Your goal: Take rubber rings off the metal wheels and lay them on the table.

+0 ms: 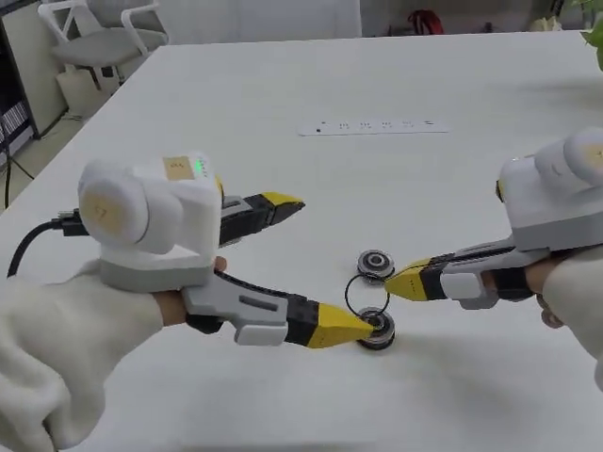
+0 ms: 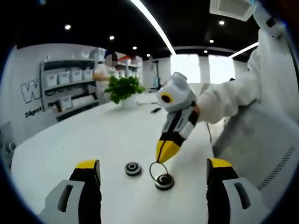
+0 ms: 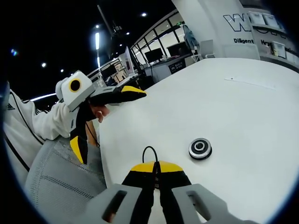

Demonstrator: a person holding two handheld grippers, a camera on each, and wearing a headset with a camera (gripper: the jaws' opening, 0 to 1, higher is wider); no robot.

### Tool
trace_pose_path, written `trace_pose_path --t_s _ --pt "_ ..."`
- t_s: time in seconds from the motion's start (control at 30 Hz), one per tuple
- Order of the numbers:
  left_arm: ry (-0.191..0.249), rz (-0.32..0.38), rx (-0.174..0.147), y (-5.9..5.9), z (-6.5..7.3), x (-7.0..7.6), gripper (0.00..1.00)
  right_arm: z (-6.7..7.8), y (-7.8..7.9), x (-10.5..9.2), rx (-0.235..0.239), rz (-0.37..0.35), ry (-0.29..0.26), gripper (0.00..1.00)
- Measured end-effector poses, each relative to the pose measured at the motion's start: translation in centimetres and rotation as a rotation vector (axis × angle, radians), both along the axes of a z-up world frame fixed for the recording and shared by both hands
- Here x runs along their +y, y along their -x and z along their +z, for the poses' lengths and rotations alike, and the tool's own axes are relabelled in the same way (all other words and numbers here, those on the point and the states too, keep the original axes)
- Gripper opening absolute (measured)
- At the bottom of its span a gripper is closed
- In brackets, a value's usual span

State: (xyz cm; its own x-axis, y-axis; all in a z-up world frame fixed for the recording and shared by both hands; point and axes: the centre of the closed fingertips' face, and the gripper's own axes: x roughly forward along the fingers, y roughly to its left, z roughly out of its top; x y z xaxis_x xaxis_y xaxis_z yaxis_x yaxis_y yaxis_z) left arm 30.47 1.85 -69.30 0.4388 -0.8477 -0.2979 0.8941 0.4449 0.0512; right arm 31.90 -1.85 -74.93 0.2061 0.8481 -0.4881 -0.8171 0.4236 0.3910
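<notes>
Two small metal wheels lie on the white table (image 1: 452, 188). On the near wheel (image 1: 380, 330) (image 2: 164, 181) a thin black rubber ring (image 1: 364, 294) (image 2: 156, 169) (image 3: 149, 153) stands up in a loop, pulled partly off. My right gripper (image 1: 394, 282) (image 2: 166, 151) (image 3: 156, 169) is shut on the ring's top. The far wheel (image 1: 375, 265) (image 2: 133, 168) (image 3: 200, 148) lies flat a little beyond. My left gripper (image 1: 332, 264) (image 2: 153, 173) (image 3: 105, 119) is open wide, its lower jaw tip right beside the near wheel, nothing held between its jaws.
A white power strip (image 1: 375, 126) lies further back on the table. A grey chair (image 1: 94, 38) stands off the far left corner. A potted plant (image 2: 122, 88) sits on the table's far end, with a person behind it.
</notes>
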Motion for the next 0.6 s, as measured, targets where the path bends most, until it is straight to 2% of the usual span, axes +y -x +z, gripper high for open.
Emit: trace_pose_path --t_s 0.1,0.17,0.27,0.33,0.6 --pt "0.006 0.026 -0.004 0.0 0.3 0.6 0.99 0.4 0.0 0.2 -0.006 0.000 -0.009 0.00" --pt "0.013 0.043 0.013 0.1 0.4 1.0 1.00 0.5 0.0 0.3 -0.008 -0.001 -0.015 0.00" --pt "0.019 0.047 -0.002 0.3 1.0 1.3 1.00 0.9 0.1 0.5 -0.013 0.000 -0.023 0.00" --pt "0.023 0.055 0.000 0.4 1.1 1.5 1.00 1.1 0.1 0.6 -0.017 0.001 -0.028 0.00" --pt "0.005 0.063 0.007 1.1 0.9 2.1 1.00 1.8 0.3 1.3 -0.023 0.008 -0.048 0.00"
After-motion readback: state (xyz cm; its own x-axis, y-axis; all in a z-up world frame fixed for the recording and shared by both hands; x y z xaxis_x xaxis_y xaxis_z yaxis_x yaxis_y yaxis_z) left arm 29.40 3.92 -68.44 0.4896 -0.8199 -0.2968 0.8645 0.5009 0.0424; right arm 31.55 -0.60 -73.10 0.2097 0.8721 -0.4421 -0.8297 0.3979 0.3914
